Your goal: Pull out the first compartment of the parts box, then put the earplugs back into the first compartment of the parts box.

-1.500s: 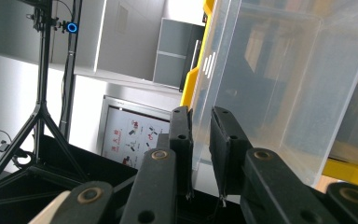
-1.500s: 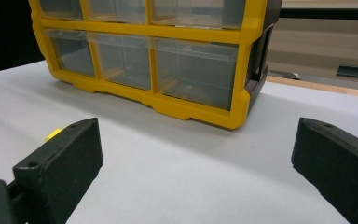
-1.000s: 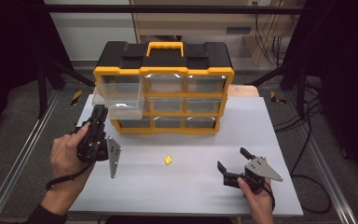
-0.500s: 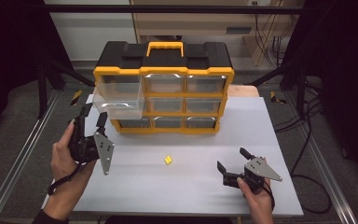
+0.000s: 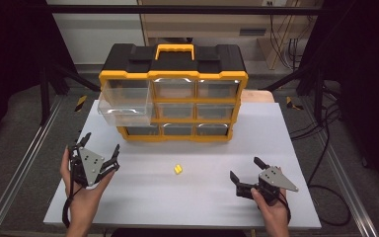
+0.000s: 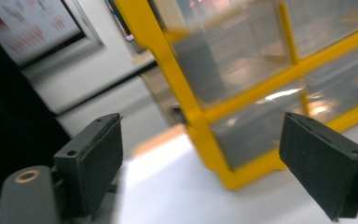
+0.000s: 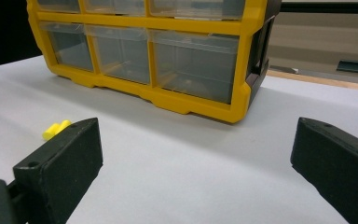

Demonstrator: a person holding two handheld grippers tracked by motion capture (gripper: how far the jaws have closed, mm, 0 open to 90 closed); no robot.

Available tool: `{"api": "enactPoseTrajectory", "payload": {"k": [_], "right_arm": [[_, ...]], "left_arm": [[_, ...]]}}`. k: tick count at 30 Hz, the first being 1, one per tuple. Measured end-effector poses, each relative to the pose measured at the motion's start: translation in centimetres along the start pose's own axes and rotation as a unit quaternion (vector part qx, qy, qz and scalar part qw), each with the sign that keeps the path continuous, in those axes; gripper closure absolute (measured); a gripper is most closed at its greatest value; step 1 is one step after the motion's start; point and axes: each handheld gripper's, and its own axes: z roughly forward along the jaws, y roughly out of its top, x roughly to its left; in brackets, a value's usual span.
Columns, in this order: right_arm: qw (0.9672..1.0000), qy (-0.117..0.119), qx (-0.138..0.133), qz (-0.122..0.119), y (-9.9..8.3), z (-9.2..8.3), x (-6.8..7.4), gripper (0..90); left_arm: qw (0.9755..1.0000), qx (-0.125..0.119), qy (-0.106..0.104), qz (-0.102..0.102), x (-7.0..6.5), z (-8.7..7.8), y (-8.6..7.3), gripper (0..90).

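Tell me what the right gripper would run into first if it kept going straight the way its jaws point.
Probably the yellow-and-black plastic drawer organizer: the right gripper, jaws open, faces its bottom row of clear drawers over bare white table. The small yellow piece lies off to the left, likely missed.

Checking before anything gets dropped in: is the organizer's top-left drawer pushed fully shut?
No, in the high view the top-left drawer juts out from the organizer.

No readable text, labels or numbers (wall poster (image 6: 25, 25) blurred).
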Motion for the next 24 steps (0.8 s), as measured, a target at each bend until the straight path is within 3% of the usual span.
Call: {"api": "enactPoseTrajectory", "payload": {"k": [3,5,7,11,12,15,17,21,24], "right_arm": [[1.0000,0.000,0.002,-0.003,-0.1,0.2,0.1,2.5],[1.0000,-0.001,0.006,-0.002,-0.1,0.2,0.2,2.5],[1.0000,-0.003,0.007,-0.006,-0.1,0.3,0.2,2.6],[0.9998,-0.019,0.001,-0.007,0.0,0.3,0.1,3.2],[0.9996,-0.026,0.003,-0.004,-0.1,0.3,-0.1,3.2],[0.9994,-0.033,0.004,-0.001,-0.2,0.4,-0.1,3.6],[0.9989,-0.047,0.006,0.000,-0.2,0.4,0.0,3.5],[0.9985,-0.054,0.010,0.004,-0.3,0.5,0.0,4.1],[0.9984,-0.054,0.018,0.003,-0.4,0.8,0.1,5.3]], "left_arm": [[0.9987,-0.006,-0.030,-0.040,-0.2,0.2,-1.9,6.9],[0.9966,-0.014,-0.045,-0.068,-0.3,0.1,-3.1,6.6],[0.9921,-0.013,-0.058,-0.110,-0.4,-0.1,-4.1,6.2],[0.9878,-0.016,-0.068,-0.139,-0.2,-0.6,-5.1,5.4],[0.9869,-0.017,-0.074,-0.143,-0.3,-0.6,-5.2,4.5],[0.9878,-0.012,-0.083,-0.131,-0.7,-0.3,-5.2,4.1],[0.9866,-0.015,-0.091,-0.135,-0.8,-0.2,-5.1,3.9],[0.9868,-0.017,-0.098,-0.127,-0.9,-0.2,-5.2,3.6],[0.9860,-0.015,-0.100,-0.132,-0.7,-0.1,-5.4,3.6]]}}
